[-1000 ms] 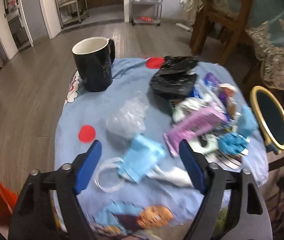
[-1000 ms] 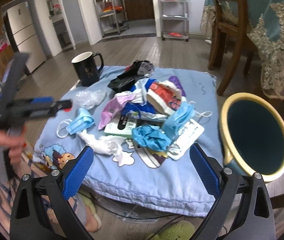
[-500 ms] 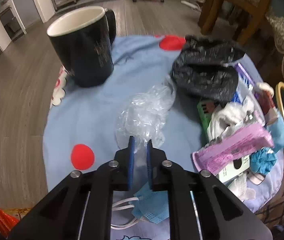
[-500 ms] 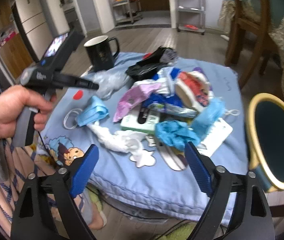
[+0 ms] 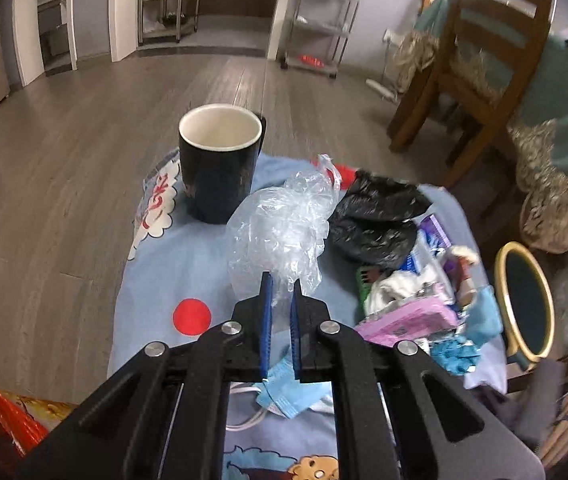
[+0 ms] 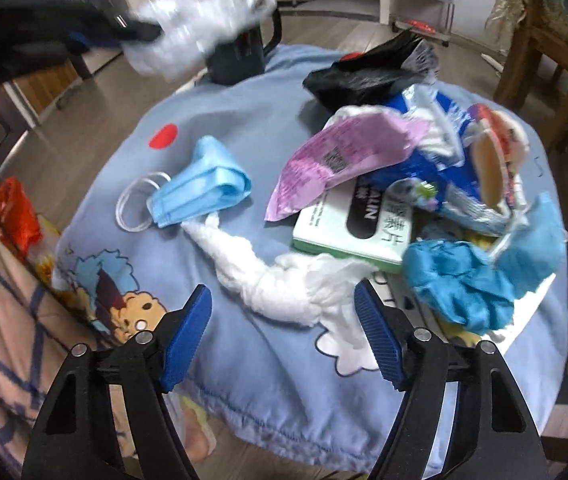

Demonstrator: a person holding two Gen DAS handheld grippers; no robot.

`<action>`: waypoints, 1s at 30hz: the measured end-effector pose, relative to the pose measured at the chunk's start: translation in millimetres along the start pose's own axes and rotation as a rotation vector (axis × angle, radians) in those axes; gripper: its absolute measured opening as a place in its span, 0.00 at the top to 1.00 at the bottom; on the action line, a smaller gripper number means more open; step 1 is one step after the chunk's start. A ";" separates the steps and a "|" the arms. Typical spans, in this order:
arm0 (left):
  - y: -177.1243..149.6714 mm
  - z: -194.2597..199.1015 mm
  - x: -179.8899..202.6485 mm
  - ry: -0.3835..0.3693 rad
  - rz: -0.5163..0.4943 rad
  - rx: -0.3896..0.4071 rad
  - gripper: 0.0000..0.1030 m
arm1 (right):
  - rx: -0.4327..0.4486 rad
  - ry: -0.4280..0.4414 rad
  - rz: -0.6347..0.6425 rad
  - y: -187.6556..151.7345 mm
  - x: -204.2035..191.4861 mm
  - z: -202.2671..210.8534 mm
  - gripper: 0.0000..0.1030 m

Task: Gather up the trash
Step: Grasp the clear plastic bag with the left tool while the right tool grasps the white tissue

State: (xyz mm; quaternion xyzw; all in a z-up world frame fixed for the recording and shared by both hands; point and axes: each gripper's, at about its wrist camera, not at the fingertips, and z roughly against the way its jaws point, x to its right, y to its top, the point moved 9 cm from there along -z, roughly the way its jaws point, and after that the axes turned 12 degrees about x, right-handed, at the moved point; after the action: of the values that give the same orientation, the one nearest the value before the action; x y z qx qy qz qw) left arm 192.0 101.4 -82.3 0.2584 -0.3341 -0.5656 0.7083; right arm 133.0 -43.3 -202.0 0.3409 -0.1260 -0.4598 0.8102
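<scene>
Left claw (image 5: 280,312): blue pads nearly together, pinching the lower edge of a crumpled clear plastic bag (image 5: 284,224). The bag stands above the pads, in front of the black mug (image 5: 219,164); in the right wrist view the same bag (image 6: 199,28) appears blurred and up off the blue cartoon-print cloth (image 6: 243,96), hanging from the left claw at upper left.

Right claw (image 6: 284,336): pads spread wide, nothing between them. It hovers over the near edge of the cloth, with a twisted wad of white tissue (image 6: 279,276) lying on the cloth between and just beyond the pads.

Trash on the cloth:
- folded blue face mask (image 6: 199,196) with white ear loops, left of the tissue, touching its thin end
- pink-purple wrapper (image 6: 336,160) lying over a white and green box (image 6: 352,228)
- crumpled blue glove (image 6: 460,280) at right, beside the box
- black plastic bag (image 6: 368,72) at the far side, near the mug
- blue and white packaging (image 6: 436,152) heaped behind the wrapper

Yellow-rimmed bin (image 5: 524,300) stands at the right of the cloth, off its edge; opening dark. Wooden chair (image 5: 480,52) behind it.
</scene>
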 end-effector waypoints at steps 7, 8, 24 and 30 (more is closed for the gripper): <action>5.1 19.3 12.5 -0.022 -0.015 0.058 0.93 | -0.001 -0.003 -0.009 -5.7 7.9 -11.1 0.76; 8.0 21.1 14.9 -0.023 -0.015 0.070 0.93 | 0.002 0.003 -0.016 -5.1 10.8 -4.4 0.83; 17.4 24.1 29.9 -0.032 -0.009 0.106 0.93 | 0.136 0.061 -0.130 14.0 30.8 47.8 0.85; 20.2 24.7 37.7 -0.053 -0.012 0.118 0.93 | 0.203 0.067 -0.149 31.4 40.7 77.8 0.85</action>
State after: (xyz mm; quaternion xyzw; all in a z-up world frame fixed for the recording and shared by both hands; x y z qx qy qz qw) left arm 191.0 69.5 -44.6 0.2868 -0.3841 -0.5556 0.6793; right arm 135.6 -100.2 -128.2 0.4449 -0.1191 -0.4919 0.7389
